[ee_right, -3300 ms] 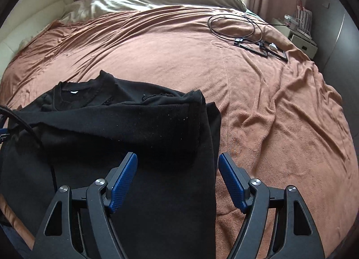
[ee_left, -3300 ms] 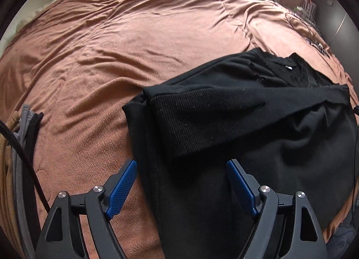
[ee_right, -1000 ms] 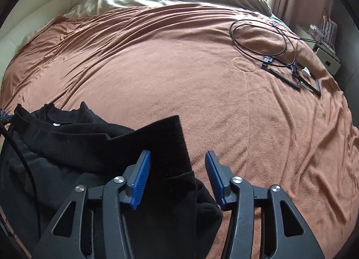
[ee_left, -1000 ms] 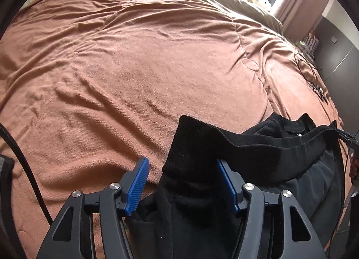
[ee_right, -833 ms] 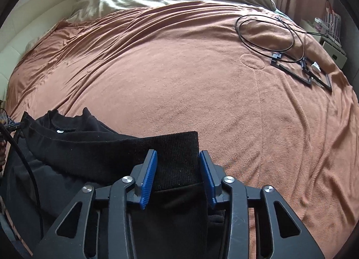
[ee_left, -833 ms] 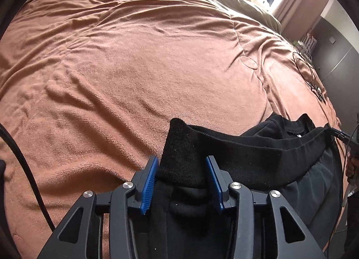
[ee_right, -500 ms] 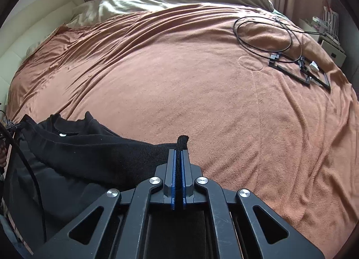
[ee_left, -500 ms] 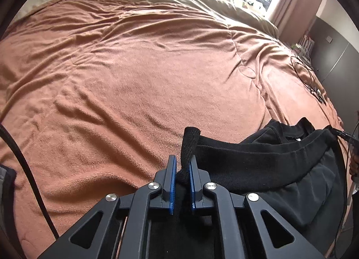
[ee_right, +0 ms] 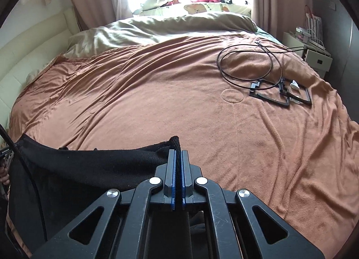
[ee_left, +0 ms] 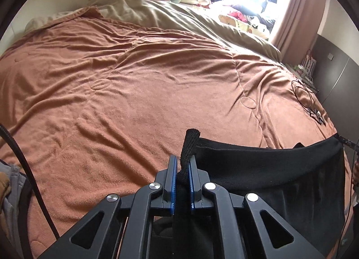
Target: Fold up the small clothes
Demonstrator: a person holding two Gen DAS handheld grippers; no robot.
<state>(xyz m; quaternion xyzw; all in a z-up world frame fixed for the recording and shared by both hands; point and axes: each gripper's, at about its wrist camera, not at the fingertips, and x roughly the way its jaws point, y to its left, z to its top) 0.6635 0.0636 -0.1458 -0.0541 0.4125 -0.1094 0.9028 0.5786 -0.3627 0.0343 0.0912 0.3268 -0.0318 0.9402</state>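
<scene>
I judge the fold about midway: I have the black sweater (ee_left: 280,169) lifted by one edge, and the laying-over and flattening are not yet done. My left tool (ee_left: 181,169) is clamped on a ribbed corner of it, the knit bunched between the blue pads (ee_left: 172,176) and poking up past their tips. My right tool (ee_right: 177,164) is pinched tight on the opposite corner of the same edge, pads nearly together with only thin fabric between.

In the left view the sweater stretches from the tool toward 3 o'clock as a taut band, the rest hanging below; in the right view it runs toward 9 o'clock. It looks thick, matte and limp, with a ribbed hem. The brown bedspread (ee_right: 179,102) lies beyond at 12 o'clock, a coiled cable (ee_right: 251,64) at 1 o'clock in the right view.
</scene>
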